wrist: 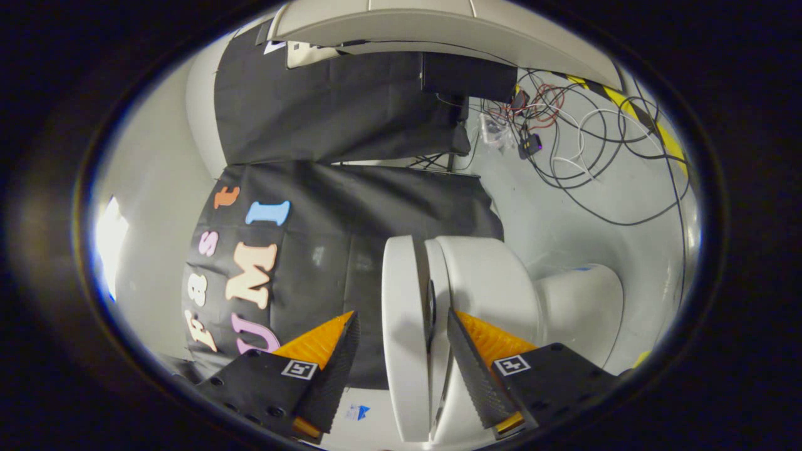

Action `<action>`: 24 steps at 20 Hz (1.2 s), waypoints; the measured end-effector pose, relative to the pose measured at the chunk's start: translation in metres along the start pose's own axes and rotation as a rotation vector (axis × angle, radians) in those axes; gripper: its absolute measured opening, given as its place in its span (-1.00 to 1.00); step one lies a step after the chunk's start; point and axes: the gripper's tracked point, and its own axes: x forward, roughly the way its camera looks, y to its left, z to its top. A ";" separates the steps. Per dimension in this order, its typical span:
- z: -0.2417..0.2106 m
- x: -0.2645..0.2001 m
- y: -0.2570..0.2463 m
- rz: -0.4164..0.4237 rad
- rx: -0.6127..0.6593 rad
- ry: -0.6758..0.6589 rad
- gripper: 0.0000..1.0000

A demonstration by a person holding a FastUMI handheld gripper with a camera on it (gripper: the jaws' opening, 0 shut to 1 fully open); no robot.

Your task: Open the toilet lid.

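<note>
Gripper held spread around the lid.
Lid edge is seen between the fingers, lower centre; contact can't be told.

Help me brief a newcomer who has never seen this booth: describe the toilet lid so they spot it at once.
Start at the white toilet in front of the black cloth wall. The toilet lid is the flat white slab on its cloth side, lying between the fingers of the open gripper. Unlike the rounded bowl beside it, it is thin and flat.
</note>
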 end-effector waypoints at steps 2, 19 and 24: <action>-0.006 0.007 -0.008 -0.038 -0.022 0.027 0.66; -0.008 0.016 -0.026 -0.169 0.005 0.093 0.28; -0.006 0.018 -0.012 -0.126 0.022 0.063 0.27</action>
